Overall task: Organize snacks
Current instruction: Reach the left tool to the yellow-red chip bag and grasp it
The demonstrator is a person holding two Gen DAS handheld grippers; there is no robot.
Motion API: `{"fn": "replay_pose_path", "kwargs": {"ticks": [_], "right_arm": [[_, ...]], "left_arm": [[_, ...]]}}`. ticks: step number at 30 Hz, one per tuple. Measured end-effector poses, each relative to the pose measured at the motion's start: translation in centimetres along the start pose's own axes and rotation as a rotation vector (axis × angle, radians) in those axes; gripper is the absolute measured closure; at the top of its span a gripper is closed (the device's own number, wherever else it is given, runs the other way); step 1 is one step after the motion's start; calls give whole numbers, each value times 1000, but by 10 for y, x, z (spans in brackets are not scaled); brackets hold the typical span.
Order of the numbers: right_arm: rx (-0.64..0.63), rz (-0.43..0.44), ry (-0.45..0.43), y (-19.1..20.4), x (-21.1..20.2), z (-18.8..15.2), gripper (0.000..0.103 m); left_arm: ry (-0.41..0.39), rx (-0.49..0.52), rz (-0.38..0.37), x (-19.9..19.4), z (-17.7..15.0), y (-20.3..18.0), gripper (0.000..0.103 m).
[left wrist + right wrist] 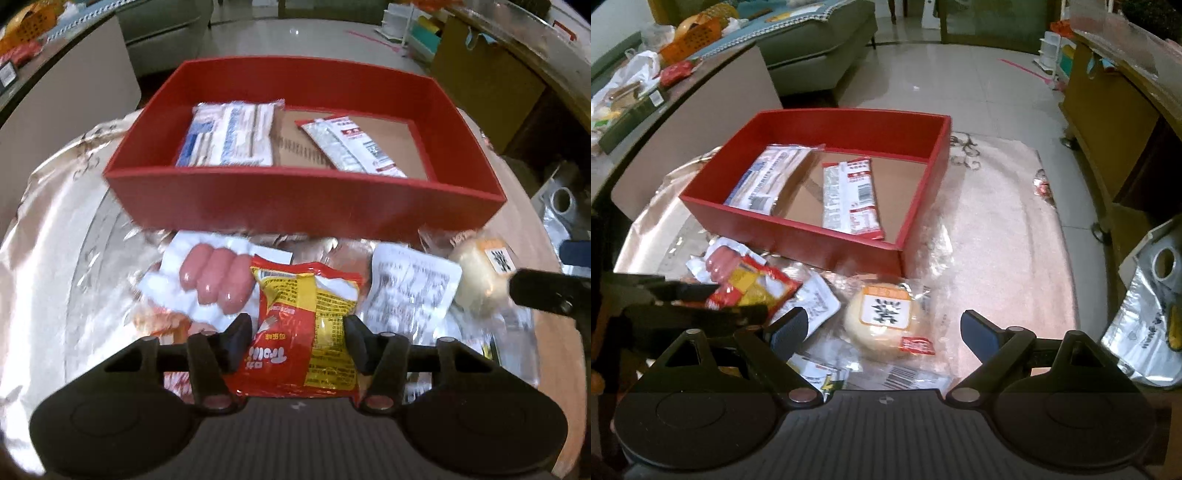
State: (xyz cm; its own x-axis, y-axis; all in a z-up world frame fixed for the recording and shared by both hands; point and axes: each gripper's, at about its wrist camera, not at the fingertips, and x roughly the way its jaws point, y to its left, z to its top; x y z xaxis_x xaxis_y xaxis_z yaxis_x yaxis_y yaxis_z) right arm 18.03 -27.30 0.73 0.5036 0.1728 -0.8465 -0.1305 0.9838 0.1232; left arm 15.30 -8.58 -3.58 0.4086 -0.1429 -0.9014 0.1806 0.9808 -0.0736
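Left wrist view. A red box (303,206), rigid and straight-walled with a brown card floor, stands at the far side of a glossy, crinkled table cover (55,258). Inside lie a flat white-and-blue packet (229,134) at left and a slim white-and-red sachet (351,147) at right, well apart. Near the box wall lies a loose heap: a clear vacuum pack of three pink sausages (214,280), a white printed pouch (413,288) and a round pale bun (480,273) in clear film. The left gripper (297,336) has its black fingers set against both edges of a red-and-yellow crisp bag (306,325), which is creased between them; the jaws are clamped on it. The right gripper's dark tip enters at the right edge, just beside the bun.

Right wrist view. The right gripper (884,332) has its jaws wide apart and bare. The bun (886,317), with an orange-and-white label, lies between the blue pads (979,336), nearer the left one; contact cannot be told. The pouch (812,299) lies just left of the bun. The crisp bag (753,288) is at left under the left gripper (701,295). The box (820,236) stands beyond, both packs flat on its floor. A silver bag (1145,332) hangs off the table's right edge.
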Motion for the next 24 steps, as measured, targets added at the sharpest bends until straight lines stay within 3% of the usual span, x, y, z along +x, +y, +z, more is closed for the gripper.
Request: {"fn": "replay_pose_path", "kwargs": {"ticks": [8, 11, 15, 16, 19, 20, 21, 24], "right_arm": [[-28, 52, 42, 20, 12, 1, 10], [-32, 53, 54, 25, 16, 2, 10], [-53, 64, 56, 33, 17, 3, 10], [-58, 65, 56, 34, 16, 2, 10], [-64, 72, 51, 34, 12, 0, 10], [-64, 72, 45, 34, 8, -2, 10], [-66, 72, 40, 35, 3, -4, 10], [-89, 93, 18, 44, -17, -20, 9]], "left_arm": [[20, -63, -83, -27, -24, 34, 61], [13, -69, -58, -20, -26, 36, 55], [10, -26, -47, -14, -23, 24, 31], [11, 6, -28, -10, -24, 18, 31], [-10, 93, 58, -4, -29, 3, 37], [-17, 106, 82, -6, -30, 2, 49], [-21, 114, 92, -8, -31, 3, 53], [-26, 55, 48, -16, -31, 18, 58]]}}
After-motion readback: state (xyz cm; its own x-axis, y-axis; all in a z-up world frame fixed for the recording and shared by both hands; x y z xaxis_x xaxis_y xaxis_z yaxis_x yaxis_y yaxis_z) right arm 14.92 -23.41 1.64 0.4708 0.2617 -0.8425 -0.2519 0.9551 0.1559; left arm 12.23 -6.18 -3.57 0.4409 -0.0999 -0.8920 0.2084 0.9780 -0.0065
